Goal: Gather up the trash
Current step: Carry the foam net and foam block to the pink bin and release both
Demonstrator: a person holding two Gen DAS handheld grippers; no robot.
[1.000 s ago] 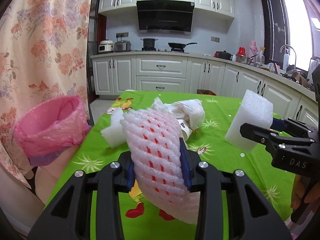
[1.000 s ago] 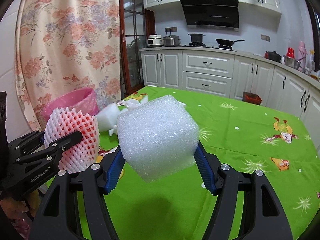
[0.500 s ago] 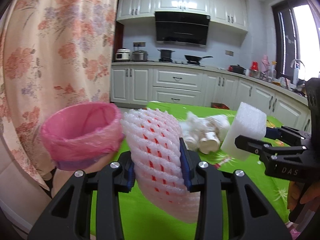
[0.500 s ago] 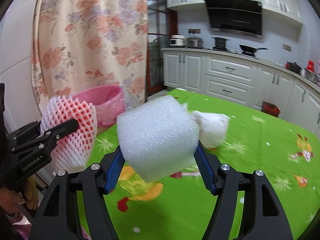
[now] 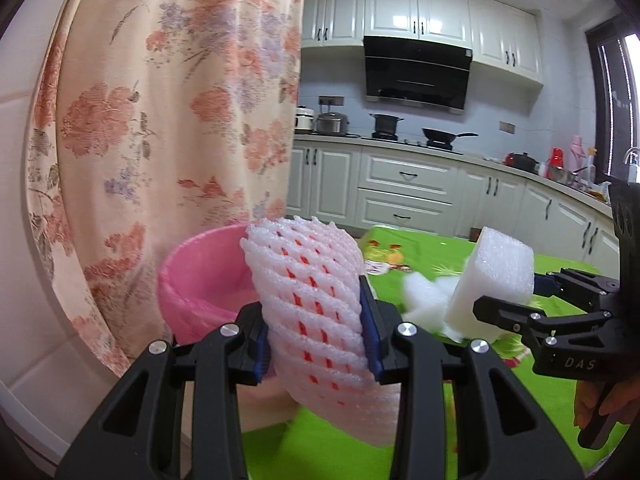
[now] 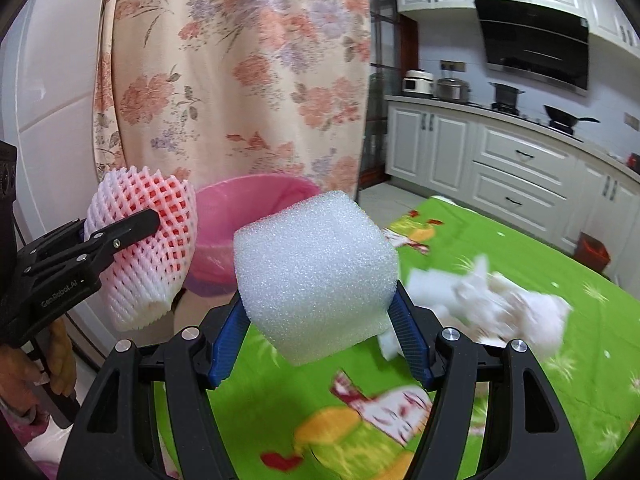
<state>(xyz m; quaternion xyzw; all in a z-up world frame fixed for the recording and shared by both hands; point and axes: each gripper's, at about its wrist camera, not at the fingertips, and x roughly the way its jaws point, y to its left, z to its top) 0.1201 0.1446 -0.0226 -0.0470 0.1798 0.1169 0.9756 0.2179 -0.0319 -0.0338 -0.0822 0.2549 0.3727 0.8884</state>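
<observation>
My left gripper (image 5: 318, 328) is shut on a white foam fruit net (image 5: 316, 312) with red showing through its mesh, held in front of a pink-lined trash bin (image 5: 200, 284). In the right wrist view the same fruit net (image 6: 148, 236) hangs at the left beside the trash bin (image 6: 248, 216). My right gripper (image 6: 320, 316) is shut on a white foam block (image 6: 312, 276), which appears at the right of the left wrist view as the foam block (image 5: 494, 280). More white crumpled trash (image 6: 492, 300) lies on the green tablecloth (image 6: 520, 360).
A floral curtain (image 5: 168, 120) hangs right behind the bin. White kitchen cabinets (image 5: 408, 188) with pots on the counter run along the far wall. A person's hand (image 5: 600, 396) holds the right gripper's handle.
Both grippers have swung left with their loads; the pink bin has come from the left edge to just behind the fruit net. The table's trash pile has slid right in both views.
</observation>
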